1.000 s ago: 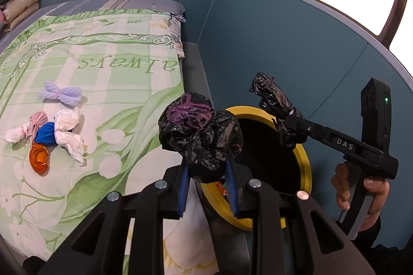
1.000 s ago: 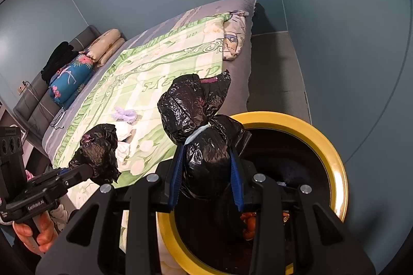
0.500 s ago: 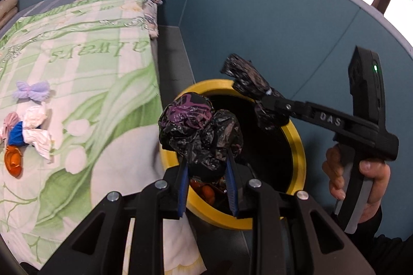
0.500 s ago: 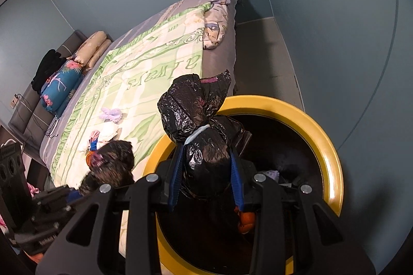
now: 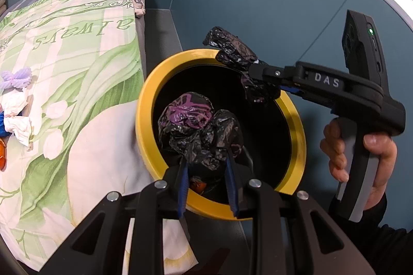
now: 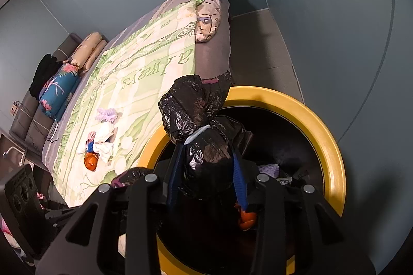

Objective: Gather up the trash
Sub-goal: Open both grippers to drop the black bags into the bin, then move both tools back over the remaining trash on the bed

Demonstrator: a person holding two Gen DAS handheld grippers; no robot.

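Left gripper (image 5: 206, 171) clamps wad (image 5: 198, 130) over bin (image 5: 144, 120) mouth, centre. Right gripper (image 6: 206, 182) opening around bag (image 6: 204, 135), hung at bin's 10 o'clock.

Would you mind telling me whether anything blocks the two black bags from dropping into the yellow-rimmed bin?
Nothing visible does. Both black bags, in the left tool and the right tool, hang over the open mouth of the bin; the right tool's jaws are opening.
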